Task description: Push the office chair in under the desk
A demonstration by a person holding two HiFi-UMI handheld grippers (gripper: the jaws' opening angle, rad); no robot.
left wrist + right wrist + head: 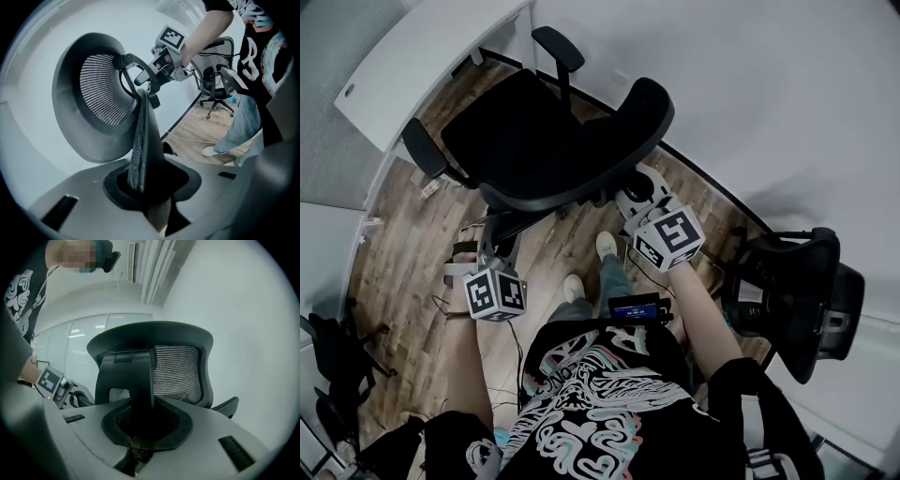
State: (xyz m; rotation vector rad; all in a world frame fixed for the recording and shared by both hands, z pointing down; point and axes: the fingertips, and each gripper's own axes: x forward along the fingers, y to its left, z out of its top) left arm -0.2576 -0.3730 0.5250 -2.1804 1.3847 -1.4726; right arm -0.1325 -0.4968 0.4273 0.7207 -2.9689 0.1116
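A black office chair stands on the wood floor with its seat toward the white desk at the upper left. Its curved mesh backrest faces me. My left gripper is at the backrest's left side, and in the left gripper view the left gripper is shut on the backrest's thin edge. My right gripper is at the backrest's right side. In the right gripper view the right gripper is shut on the black back support behind the mesh.
A second black office chair stands close at the right by the white wall. A dark bag lies at the lower left, and cables run over the floor. My feet stand right behind the chair.
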